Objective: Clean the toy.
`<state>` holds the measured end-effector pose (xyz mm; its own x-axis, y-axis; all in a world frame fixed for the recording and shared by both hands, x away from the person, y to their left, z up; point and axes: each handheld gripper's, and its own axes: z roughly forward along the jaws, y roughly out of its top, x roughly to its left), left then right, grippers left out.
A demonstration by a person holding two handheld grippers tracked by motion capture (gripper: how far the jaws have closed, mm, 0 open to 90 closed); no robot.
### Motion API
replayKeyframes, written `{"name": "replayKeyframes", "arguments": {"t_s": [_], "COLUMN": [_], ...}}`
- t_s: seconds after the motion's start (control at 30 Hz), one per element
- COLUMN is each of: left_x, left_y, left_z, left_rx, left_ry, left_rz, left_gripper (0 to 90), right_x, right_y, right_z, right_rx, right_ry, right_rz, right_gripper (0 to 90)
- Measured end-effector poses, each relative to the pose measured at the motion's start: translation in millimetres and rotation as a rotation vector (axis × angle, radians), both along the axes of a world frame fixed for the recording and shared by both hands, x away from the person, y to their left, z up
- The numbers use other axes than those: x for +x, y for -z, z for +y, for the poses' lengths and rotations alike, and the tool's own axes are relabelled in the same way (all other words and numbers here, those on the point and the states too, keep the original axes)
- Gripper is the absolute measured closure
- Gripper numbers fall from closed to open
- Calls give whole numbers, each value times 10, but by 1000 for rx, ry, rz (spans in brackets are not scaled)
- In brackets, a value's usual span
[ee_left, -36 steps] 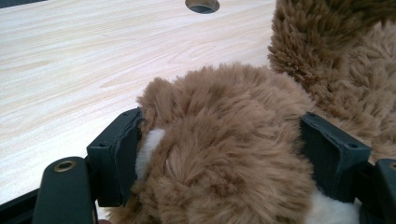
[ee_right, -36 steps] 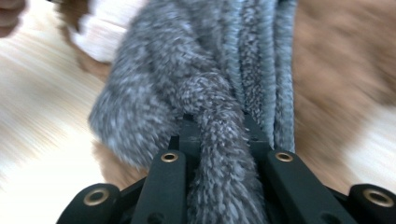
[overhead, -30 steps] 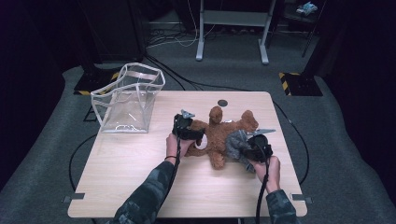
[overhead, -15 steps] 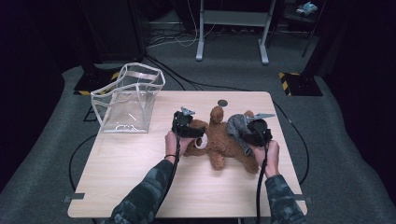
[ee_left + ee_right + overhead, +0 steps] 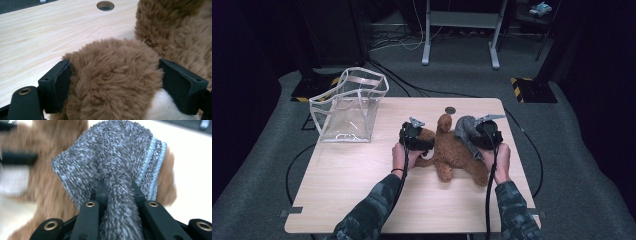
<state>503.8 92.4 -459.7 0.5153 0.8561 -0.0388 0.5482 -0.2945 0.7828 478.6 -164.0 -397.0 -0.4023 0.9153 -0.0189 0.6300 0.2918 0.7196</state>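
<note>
Two hand-held grippers are working over a pale wooden counter (image 5: 347, 185), which is carrying everything here and is standing on grey carpet, with cables trailing across the floor behind it.

Lying across the counter's right half, the brown plush toy (image 5: 452, 152) is sprawling with its limbs spread out; the gripper views show brown fur (image 5: 112, 82) and a patch of white fur low at the right. Well apart from it, at the counter's far left corner, a clear plastic bag (image 5: 348, 107) with pale trim is standing upright and open at the top. Nothing is lying between bag and toy.

Draped over the toy's right side, a grey fluffy cloth (image 5: 112, 162) with a light blue stitched edge is bunching upward. Beyond the toy, a small round hole (image 5: 450, 110) is sitting in the counter's far edge.

Gripping that cloth, the right hand-held gripper (image 5: 484, 135) is holding its jaws nearly together, pinching a twisted fold between them and lifting it off the fur. The left hand-held gripper (image 5: 414, 137) is holding its jaws wide, having just been opening further, with a rounded furry limb of the toy filling the gap and touching both pads (image 5: 63, 82).
</note>
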Motion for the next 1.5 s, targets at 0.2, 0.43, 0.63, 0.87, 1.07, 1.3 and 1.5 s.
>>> {"name": "replayKeyframes", "arguments": {"t_s": [0.2, 0.43, 0.63, 0.87, 1.07, 1.3, 1.5], "left_x": [-15, -14, -14, -12, -13, -15, -13], "left_y": [40, 53, 60, 59, 68, 69, 71], "left_z": [-3, -1, 1, 7, 2, 1, 3], "left_rx": [8, -10, -17, -15, -20, -19, -22], "left_ry": [-1, -4, -8, -4, -7, -5, -3], "left_rz": [-15, -13, -17, -12, -12, -17, -15], "left_gripper": [160, 160, 160, 160, 160, 160, 161], "right_x": [317, 469, 542, 462, 436, 611, 665], "right_y": [66, 102, 127, 11, -151, 64, 108], "right_z": [295, 74, -143, -317, -191, 99, -109], "right_rx": [-120, -117, -132, -59, 20, -45, -104], "right_ry": [-44, 38, 98, 117, 51, -13, 113], "right_rz": [45, 95, 124, 103, 47, 163, 168], "right_gripper": [755, 758, 758, 754, 750, 745, 751]}}
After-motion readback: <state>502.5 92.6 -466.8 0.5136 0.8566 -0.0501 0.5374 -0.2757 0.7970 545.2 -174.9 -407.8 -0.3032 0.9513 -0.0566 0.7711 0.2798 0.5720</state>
